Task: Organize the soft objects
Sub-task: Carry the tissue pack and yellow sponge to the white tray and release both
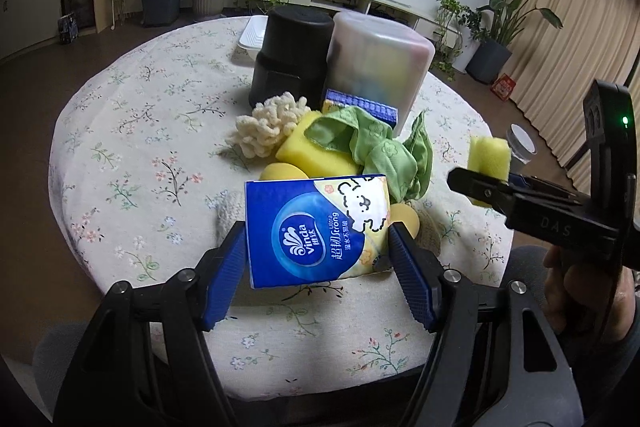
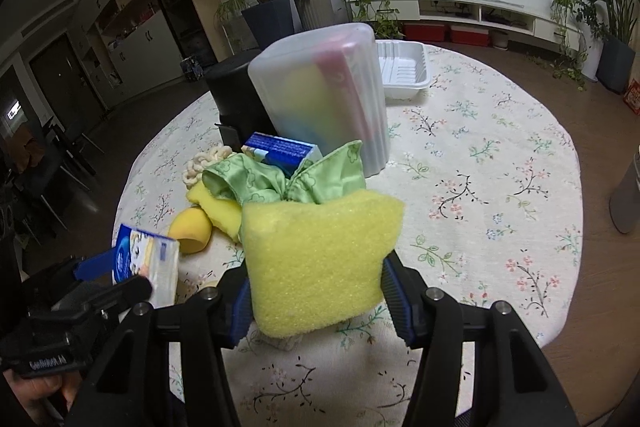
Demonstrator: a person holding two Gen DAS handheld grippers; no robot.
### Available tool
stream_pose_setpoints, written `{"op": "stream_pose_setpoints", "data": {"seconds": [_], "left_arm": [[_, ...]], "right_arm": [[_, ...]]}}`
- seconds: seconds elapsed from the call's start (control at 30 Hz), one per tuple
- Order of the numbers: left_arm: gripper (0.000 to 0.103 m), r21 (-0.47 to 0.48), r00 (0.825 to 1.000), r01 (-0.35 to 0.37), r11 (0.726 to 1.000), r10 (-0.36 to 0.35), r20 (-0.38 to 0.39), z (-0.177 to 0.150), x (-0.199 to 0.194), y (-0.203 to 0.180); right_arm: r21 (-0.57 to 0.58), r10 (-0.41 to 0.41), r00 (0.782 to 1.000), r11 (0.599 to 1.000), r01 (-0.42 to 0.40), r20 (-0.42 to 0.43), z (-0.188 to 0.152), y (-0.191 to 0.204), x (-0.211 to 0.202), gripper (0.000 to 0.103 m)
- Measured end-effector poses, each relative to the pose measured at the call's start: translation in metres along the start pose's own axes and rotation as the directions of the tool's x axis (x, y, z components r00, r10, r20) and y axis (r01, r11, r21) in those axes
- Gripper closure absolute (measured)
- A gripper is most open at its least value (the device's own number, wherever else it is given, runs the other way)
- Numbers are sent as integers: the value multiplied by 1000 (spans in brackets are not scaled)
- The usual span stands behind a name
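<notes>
The left gripper [image 1: 316,247] has its jaws pinching a blue tissue pack [image 1: 316,231], lifted above the near edge of the worktop [image 1: 120,131]. The right gripper [image 2: 316,291] pinches a yellow sponge [image 2: 320,259] in the same way, also lifted.

The task looks only partly done. The translucent container [image 2: 320,95] near the middle of the worktop already holds some soft things (yellow, pink and blue shapes show through its wall). A small pile is left in front of it: one green cloth [image 1: 368,147], one cream chenille piece [image 1: 268,127], one more yellow sponge [image 1: 308,155], one second tissue pack [image 2: 280,151], and two rounded yellow pieces [image 1: 280,173] (one is half hidden). One white tray [image 2: 404,67] stands at the far edge.
</notes>
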State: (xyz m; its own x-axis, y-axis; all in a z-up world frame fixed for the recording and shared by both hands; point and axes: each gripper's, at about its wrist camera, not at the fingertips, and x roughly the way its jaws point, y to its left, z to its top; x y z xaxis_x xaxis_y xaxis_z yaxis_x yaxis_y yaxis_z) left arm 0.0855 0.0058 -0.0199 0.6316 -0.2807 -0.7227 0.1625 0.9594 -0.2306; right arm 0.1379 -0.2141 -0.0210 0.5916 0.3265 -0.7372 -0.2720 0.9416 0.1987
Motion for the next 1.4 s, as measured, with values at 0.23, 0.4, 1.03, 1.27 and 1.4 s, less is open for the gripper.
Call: {"op": "stream_pose_setpoints", "data": {"seconds": [0.23,0.4,1.03,1.27,1.4], "left_arm": [[35,11,999,-7,1000,7,34,28,-13,20],[35,21,995,-18,1000,16,101,81,-21,48],[35,243,996,19,970,4,-94,298,191,77],[35,269,980,59,961,-4,-200,287,248,75],[33,270,977,59,961,0,-211,287,256,73]], "right_arm": [[-11,-42,999,999,41,-15,9,-13,-14,45],[-17,-114,993,993,115,2,39,-45,-22,45],[-190,-67,987,981,39,-144,261,-99,162,44],[-277,-61,974,961,-1,-217,268,-80,217,44],[-293,-77,965,956,0,-249,269,-80,234,41]]}}
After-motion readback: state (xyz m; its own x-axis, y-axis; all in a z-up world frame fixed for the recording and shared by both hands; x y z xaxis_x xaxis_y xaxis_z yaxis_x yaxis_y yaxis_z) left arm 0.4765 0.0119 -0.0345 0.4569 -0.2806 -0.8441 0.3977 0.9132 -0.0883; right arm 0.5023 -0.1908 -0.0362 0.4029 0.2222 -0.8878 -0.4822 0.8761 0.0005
